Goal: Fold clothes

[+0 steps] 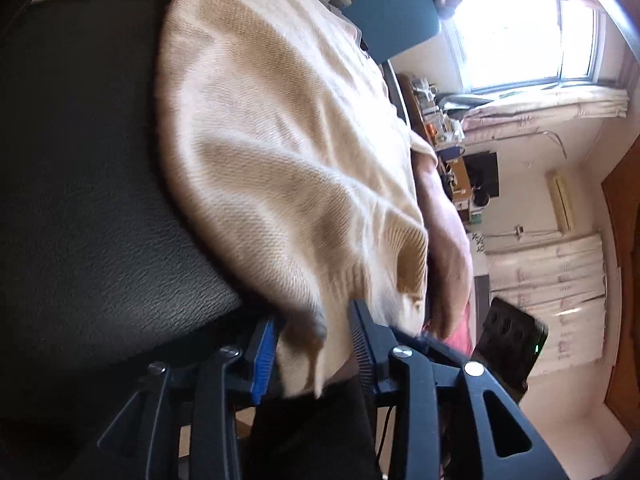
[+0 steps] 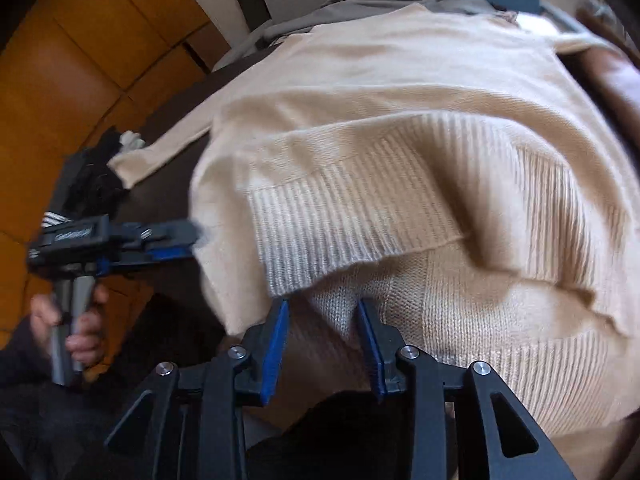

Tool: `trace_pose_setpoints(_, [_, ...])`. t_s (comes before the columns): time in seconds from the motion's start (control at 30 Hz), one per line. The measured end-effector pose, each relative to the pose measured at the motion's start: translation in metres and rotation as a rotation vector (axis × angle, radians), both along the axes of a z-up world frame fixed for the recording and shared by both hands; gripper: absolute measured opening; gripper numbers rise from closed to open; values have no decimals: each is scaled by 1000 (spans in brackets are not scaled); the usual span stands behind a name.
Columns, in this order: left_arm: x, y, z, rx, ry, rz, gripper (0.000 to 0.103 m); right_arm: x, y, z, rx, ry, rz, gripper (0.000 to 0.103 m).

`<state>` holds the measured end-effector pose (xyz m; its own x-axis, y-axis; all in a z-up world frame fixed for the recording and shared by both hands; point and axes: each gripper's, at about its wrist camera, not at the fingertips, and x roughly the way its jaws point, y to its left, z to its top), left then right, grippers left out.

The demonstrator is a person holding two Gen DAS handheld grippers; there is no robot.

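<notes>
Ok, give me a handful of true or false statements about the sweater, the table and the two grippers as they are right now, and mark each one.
1. The sweater is cream coloured. True.
2. It lies on a white table. False: the table is dark.
3. Sweater fabric sits between the fingers of the left gripper. True.
4. The ribbed hem lies flat along the table edge. False: it is folded up over the sweater's body.
5. The right gripper is far from the sweater. False: its fingertips are at the sweater's near edge.
6. A hand holds the left gripper's handle. True.
</notes>
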<state>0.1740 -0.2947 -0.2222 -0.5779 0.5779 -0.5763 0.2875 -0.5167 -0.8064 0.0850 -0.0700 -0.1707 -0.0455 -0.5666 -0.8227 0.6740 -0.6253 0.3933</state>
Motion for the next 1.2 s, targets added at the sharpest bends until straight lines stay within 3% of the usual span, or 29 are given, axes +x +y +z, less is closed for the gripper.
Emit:
trace_pose_setpoints(0.07, [-2,1,4,-46,-11,-18,36,2,-2,-2,-30,-32,-8,38])
trace_pose_setpoints(0.13, [-4,2,8,-96,-23,-34,21,8,-1,-8,-42,-41,-17,38])
trace_pose_setpoints(0.17, [-4,5,10,-152,-34,-30,7,8,-1,-8,-45,-42,-24,38])
trace_pose_setpoints(0.23, [2,0,18,-225,-28,-27,7,4,4,-4,-66,-68,-43,38])
trace_pose_setpoints(0.37, [26,-24,41,-248,29,8,6,-4,29,25,-110,2,-102,38])
trace_pose_setpoints(0.43, [39,-36,48,-243,44,17,6,-16,52,40,-110,64,-185,38])
trace_pose_setpoints(0.53, [48,-50,46,-244,25,25,6,-37,75,43,-20,131,-311,39])
trace_pose_setpoints(0.7, [60,-64,33,-229,-17,33,6,-59,112,27,66,143,-441,39])
trace_pose_setpoints(0.8, [56,-48,32,-217,-10,-22,6,-59,116,1,188,64,-436,39])
trace_pose_setpoints(0.9, [55,-33,31,-195,9,-112,7,-48,120,1,297,96,-413,37])
trace_pose_setpoints(1.03, [59,-39,29,-129,25,-124,7,-41,133,-7,389,29,-405,37])
trace_pose_setpoints(1.13, [63,-56,36,-106,33,-91,7,-37,139,-4,402,-1,-402,37])
trace_pose_setpoints(1.2, [64,-68,42,-139,32,-72,9,-39,136,18,336,57,-404,37])
